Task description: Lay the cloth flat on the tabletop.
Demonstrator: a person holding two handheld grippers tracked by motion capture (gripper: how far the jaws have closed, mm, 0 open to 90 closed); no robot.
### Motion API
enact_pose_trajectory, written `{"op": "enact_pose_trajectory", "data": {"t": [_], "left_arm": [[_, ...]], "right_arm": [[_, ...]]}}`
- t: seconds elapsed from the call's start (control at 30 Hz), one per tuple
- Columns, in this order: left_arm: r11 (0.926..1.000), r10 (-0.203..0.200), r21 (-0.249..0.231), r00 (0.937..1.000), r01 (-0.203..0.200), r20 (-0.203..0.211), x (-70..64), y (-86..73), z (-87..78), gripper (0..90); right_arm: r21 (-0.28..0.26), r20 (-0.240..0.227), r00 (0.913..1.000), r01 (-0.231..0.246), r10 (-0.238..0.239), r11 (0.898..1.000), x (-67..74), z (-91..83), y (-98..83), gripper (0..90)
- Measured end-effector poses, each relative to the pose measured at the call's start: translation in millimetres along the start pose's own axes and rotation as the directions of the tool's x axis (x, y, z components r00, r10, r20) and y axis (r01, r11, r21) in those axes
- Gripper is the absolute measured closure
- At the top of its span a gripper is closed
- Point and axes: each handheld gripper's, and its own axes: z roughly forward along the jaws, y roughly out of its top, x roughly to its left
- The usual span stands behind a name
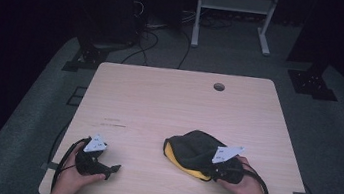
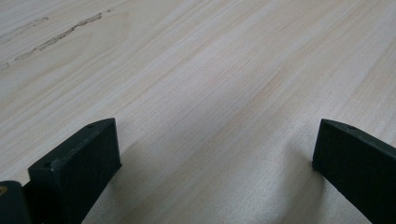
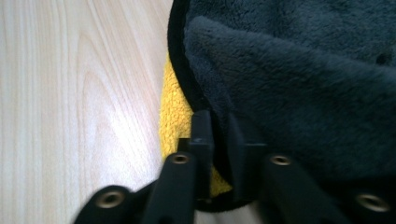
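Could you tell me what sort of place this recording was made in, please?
Probably a lab or test room: a bare wooden table on grey carpet, loose cables on the floor, and a white metal stand behind in the dark.

No text, label, brand, number or sign can be read anywhere. Faint dark marks sit on the desk (image 1: pixel 115 122) near its middle-left, too small and blurred to make out as letters or figures.
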Motion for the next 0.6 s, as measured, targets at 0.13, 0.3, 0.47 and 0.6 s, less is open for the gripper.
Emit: {"op": "enact_pose_trajectory", "data": {"t": [0.13, 0.3, 0.47, 0.6], "left_arm": [[1.0, 0.0, 0.0, 1.0, 0.0, 0.0, 0.0, 0.0, 0.0, 0.0], [1.0, 0.001, 0.003, 1.0, -0.001, -0.001, 0.2, 0.2, -0.2, 0.0], [1.0, -0.001, -0.009, 1.0, 0.001, -0.002, 0.4, 0.1, -0.8, 2.2], [0.9999, 0.001, -0.015, 1.0, -0.001, -0.002, -0.2, 0.7, -0.4, 4.8]], "right_arm": [[-0.011, -0.01, 0.9998, -0.019, 0.019, 1.0, -1.4, -3.7, 1.1, 84.7], [-0.114, -0.01, 0.9991, -0.041, 0.04, 0.993, -5.9, -27.2, 9.9, 84.8], [-0.187, 0.039, 0.9968, -0.061, 0.069, 0.98, -17.0, -47.4, 15.4, 85.0], [-0.26, 0.097, 0.9862, -0.106, 0.135, 0.96, -39.9, -69.7, 14.5, 85.2]]}}
